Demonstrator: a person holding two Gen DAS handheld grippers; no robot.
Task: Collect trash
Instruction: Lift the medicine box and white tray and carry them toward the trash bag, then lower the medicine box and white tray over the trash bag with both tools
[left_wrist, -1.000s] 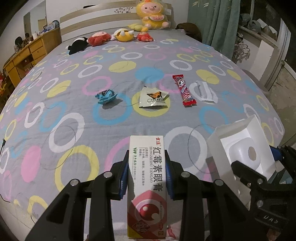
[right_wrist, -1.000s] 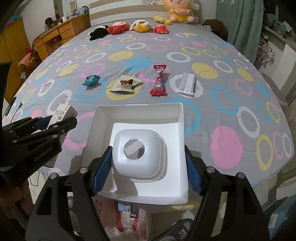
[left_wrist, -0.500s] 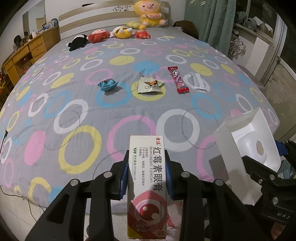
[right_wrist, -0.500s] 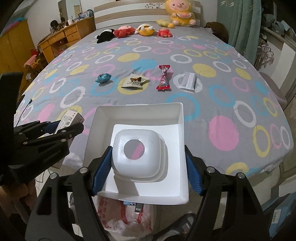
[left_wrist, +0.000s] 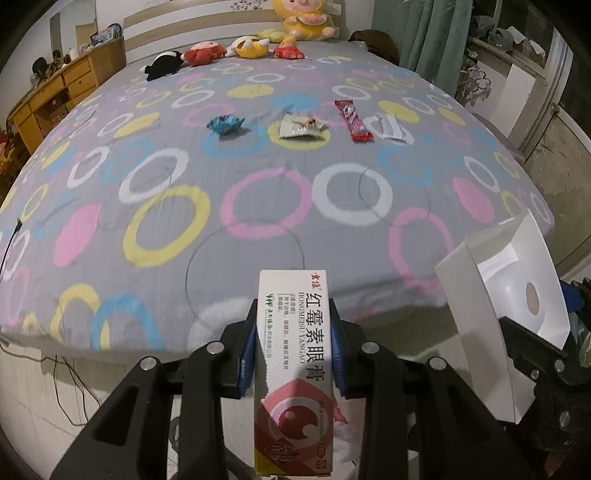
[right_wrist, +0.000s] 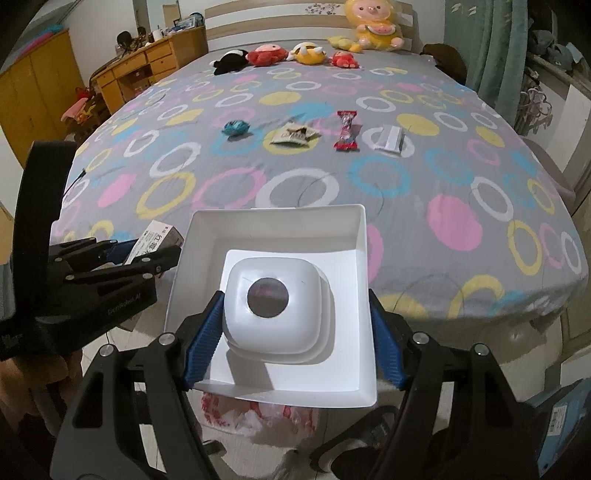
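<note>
The left gripper (left_wrist: 293, 354) stays clamped on the ointment box (left_wrist: 293, 369), the right gripper (right_wrist: 293, 339) on the white tray (right_wrist: 273, 236). Both have drawn back past the bed's (left_wrist: 258, 206) near edge within 1 second, probably toward the trash bag (right_wrist: 258, 417) below. 4 wrappers (left_wrist: 354, 120) remain mid-bed.

Dim indoor light, strong fisheye bending at edges, far bedspread (left_wrist: 258, 177) perhaps motion-blurred.

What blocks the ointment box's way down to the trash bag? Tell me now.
Nothing visible. The left gripper holds the ointment box past the bed edge; the trash bag lies below the white tray.
</note>
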